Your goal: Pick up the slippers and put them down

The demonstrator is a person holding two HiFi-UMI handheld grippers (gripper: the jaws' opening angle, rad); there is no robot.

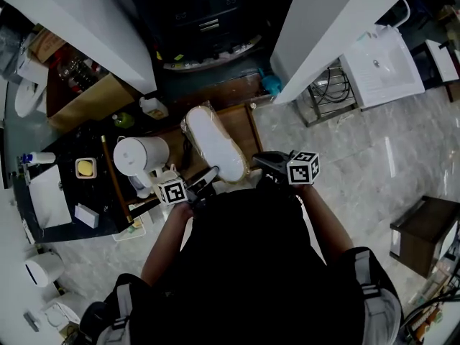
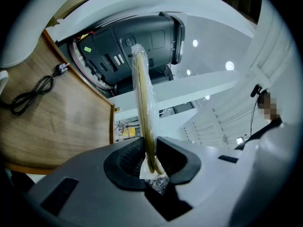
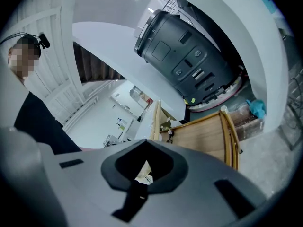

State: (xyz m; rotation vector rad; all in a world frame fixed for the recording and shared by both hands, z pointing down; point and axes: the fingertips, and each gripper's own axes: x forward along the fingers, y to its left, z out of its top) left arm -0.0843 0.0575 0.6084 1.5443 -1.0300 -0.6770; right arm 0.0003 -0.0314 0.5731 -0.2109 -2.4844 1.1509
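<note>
The person wears a black top (image 1: 251,264). The left gripper (image 2: 152,162) and the right gripper (image 3: 144,167) are grey with black pads. Each has a white cube with black square marks, one left (image 1: 172,191), one right (image 1: 302,167).

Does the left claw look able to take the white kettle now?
Probably not yet. The left claw is shut on the wrapped slippers, which the right claw also grips. The white kettle stands close beside it, so it must let go first.
</note>
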